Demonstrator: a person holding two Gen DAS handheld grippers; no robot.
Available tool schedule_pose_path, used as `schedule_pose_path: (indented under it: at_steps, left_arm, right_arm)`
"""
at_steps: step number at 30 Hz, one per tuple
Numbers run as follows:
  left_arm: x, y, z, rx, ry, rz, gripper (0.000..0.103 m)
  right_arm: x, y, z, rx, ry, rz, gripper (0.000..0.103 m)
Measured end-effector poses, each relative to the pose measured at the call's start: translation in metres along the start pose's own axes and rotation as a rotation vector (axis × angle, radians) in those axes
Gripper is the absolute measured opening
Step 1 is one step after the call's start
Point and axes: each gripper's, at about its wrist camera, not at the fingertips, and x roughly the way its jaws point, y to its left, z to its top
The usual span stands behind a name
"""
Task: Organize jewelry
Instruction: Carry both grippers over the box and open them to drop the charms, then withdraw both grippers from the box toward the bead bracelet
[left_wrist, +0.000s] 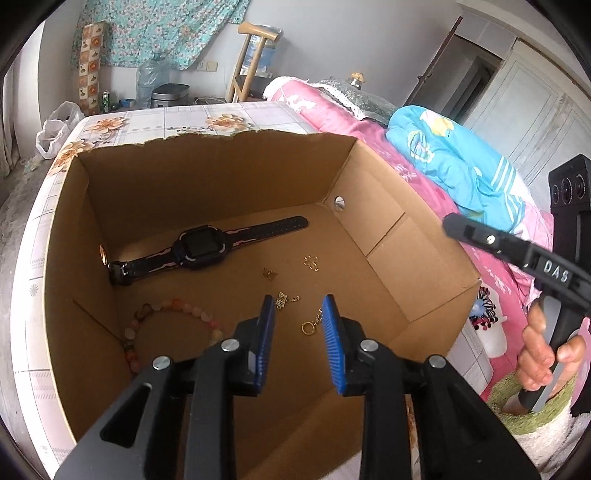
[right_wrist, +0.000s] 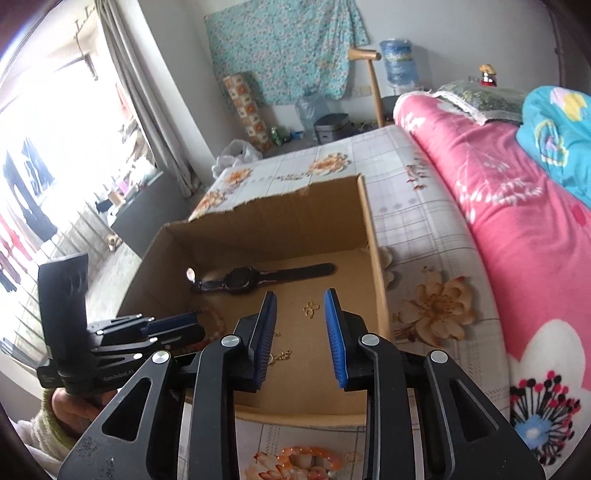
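Inside the corrugated cardboard box (left_wrist: 388, 258), rubbery black watch (left_wrist: 201, 245); both ribbed-padded tools (left_wrist: 297, 306) (right_wrist: 299, 301) gape apart

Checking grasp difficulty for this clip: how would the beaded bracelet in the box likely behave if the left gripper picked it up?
The beaded bracelet lies as a loose ring of round beads on the cardboard box floor, so it would probably droop rather than hold shape. The smooth beads could slip between the fingers. It looks light. The open left gripper hangs above it.
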Motion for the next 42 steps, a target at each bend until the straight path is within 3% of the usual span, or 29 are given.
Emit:
schedule_pose_path:
  at_steps: [11, 18, 24, 28, 36, 42]
  left_arm:
    - [-0.040, -0.012, -0.013, 0.030, -0.091, 0.011, 0.043]
    - [-0.075, -0.022, -0.040, 0.068, -0.155, 0.034, 0.061]
    - [-0.099, -0.035, -0.074, 0.107, -0.181, 0.060, 0.074]
    - [-0.100, -0.045, -0.105, 0.117, -0.157, 0.077, 0.079]
    - [-0.063, -0.045, -0.160, 0.054, -0.022, 0.175, 0.082]
    - [-0.038, -0.032, -0.179, -0.001, 0.043, 0.252, 0.082]
  right_arm:
    - [-0.051, 0.003, -0.008, 0.021, -0.104, -0.001, 0.037]
    - [-0.078, -0.001, -0.037, 0.079, -0.140, -0.011, 0.041]
    - [-0.085, -0.010, -0.072, 0.164, -0.111, -0.018, 0.048]
    - [-0.080, -0.008, -0.097, 0.177, -0.053, -0.073, 0.053]
    - [-0.061, 0.015, -0.152, 0.054, 0.064, -0.278, 0.076]
    - [-0.046, 0.020, -0.177, -0.012, 0.125, -0.398, 0.084]
